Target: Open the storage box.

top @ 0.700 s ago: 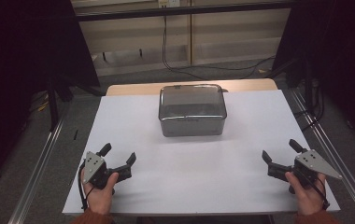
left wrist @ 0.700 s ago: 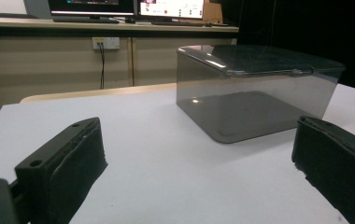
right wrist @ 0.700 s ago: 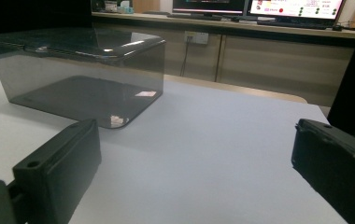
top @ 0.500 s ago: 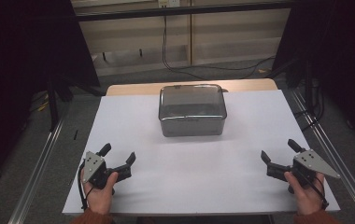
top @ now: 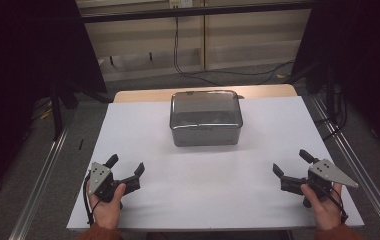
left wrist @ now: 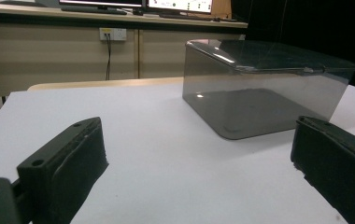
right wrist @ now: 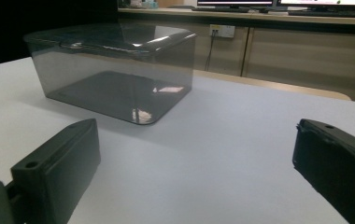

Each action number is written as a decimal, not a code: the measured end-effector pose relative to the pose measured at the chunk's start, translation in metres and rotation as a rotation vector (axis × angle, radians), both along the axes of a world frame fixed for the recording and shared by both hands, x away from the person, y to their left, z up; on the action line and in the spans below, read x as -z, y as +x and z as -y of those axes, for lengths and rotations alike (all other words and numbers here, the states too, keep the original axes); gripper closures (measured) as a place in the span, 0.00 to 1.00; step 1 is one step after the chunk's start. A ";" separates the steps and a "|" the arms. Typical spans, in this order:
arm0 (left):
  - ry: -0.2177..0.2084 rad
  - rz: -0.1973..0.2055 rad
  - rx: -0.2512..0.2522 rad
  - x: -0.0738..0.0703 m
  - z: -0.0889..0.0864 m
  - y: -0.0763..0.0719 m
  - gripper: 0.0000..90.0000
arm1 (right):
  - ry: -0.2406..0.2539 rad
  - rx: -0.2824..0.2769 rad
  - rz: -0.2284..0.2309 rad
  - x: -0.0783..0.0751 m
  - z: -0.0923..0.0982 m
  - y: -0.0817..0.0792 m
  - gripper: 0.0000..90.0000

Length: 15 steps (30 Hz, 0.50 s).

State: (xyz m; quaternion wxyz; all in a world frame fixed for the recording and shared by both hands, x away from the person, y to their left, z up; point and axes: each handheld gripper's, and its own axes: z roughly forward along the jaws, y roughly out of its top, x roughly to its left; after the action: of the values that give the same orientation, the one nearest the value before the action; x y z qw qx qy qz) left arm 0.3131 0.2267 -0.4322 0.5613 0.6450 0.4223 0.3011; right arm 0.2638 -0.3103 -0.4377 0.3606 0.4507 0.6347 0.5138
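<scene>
While both tools gape empty — left tool (top: 126, 167), right tool (top: 291, 162) — approach the lidded box (top: 206, 118) squarely from 2 sides.

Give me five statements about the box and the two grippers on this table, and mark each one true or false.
1. The grey see-through box has its lid on. True.
2. The left gripper is clamped on the box. False: its jaws stand open with nothing between them, apart from the box.
3. The right gripper is open. True.
4. The box stands at the near edge of the white table top, between the hands. False: it stands toward the far side, in the middle.
5. Both grippers are on the near side of the box. True.
</scene>
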 end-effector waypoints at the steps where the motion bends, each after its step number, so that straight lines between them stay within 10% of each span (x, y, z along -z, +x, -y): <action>1: 0.000 -0.001 -0.001 0.000 0.000 0.000 0.03 | 0.004 -0.002 0.003 0.000 -0.001 0.001 0.01; 15: -0.001 0.013 0.009 0.001 0.000 -0.002 0.04 | 0.005 -0.055 0.019 -0.006 -0.022 0.010 0.01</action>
State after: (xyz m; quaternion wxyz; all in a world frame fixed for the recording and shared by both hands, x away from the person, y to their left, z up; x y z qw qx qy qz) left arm 0.3106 0.2269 -0.4327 0.5657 0.6444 0.4160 0.3027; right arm 0.2735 -0.2884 -0.4322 0.3510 0.4291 0.6422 0.5294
